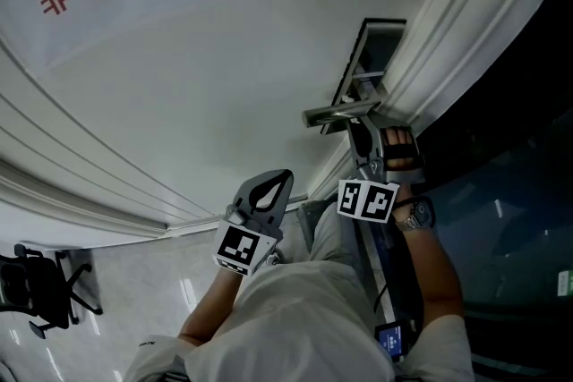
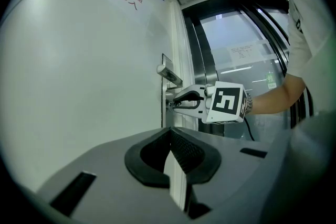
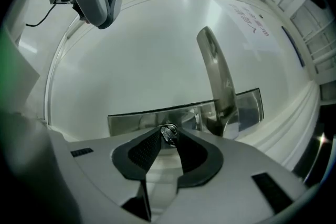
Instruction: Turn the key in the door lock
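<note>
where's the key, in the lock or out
In the lock, it seems: the key stands at the lock plate beside the handle, pinched between the right gripper's fingers; its blade is hidden.

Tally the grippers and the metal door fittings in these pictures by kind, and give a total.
Grey two-jaw grippers: 2 (left gripper, right gripper)
Silver metal lever door handle: 1
Shiny metal lock plate: 1
Small metal key, between the right gripper's pads: 1
Total: 5
</note>
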